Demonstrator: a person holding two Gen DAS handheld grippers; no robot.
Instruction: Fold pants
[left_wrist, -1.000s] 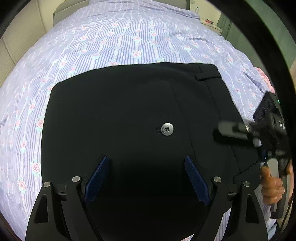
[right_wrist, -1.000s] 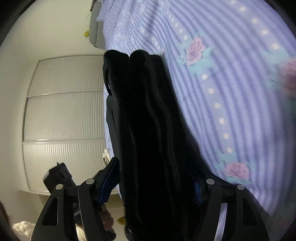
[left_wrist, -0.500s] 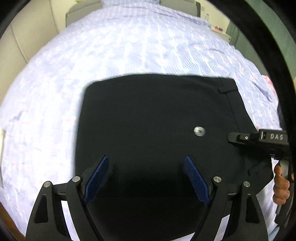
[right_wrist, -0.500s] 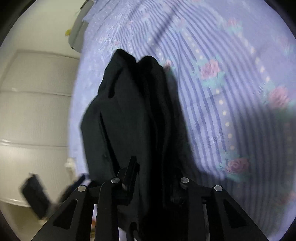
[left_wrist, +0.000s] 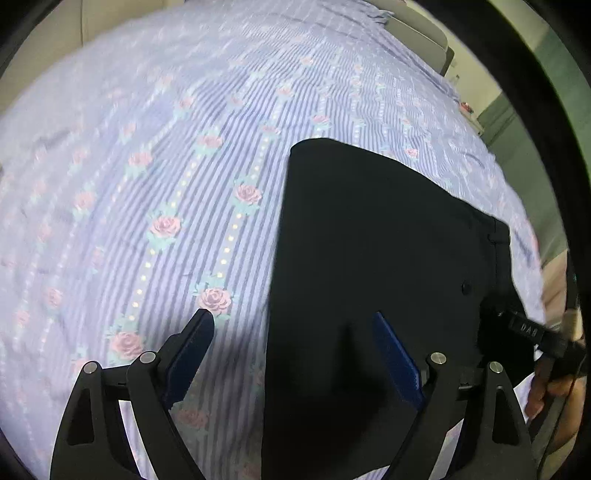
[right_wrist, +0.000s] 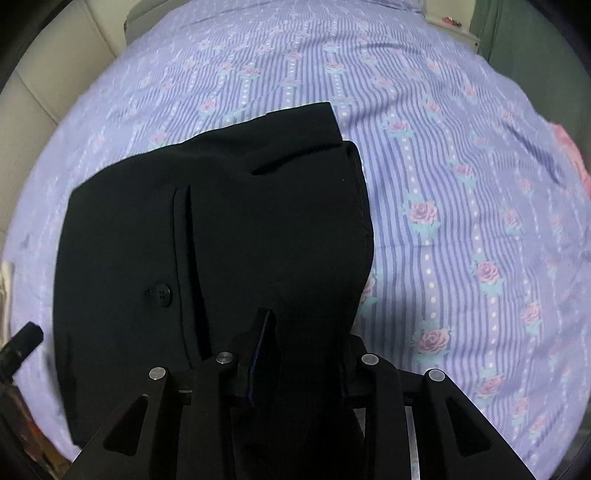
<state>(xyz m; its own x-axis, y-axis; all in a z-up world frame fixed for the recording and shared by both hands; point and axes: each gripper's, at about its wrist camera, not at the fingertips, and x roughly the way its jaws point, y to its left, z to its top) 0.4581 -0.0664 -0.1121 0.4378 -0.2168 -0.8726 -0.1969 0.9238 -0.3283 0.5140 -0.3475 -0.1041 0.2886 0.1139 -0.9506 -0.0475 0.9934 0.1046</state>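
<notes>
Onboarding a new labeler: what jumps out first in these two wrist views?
The folded black pants dominate, lying on a lilac striped bedsheet with pink roses that fills the rest of both views. In the right wrist view the right gripper is clamped on a bunched fold of the pants at the near edge. The left gripper hangs wide open above the pants' left edge, gripping nothing.

Counts: one pair of black pants (right_wrist: 229, 236), one button (right_wrist: 161, 294) visible on them, one striped floral bedsheet (left_wrist: 166, 166), two grippers, left gripper (left_wrist: 295, 332) and right gripper (right_wrist: 306, 343), one hand (left_wrist: 546, 384).
</notes>
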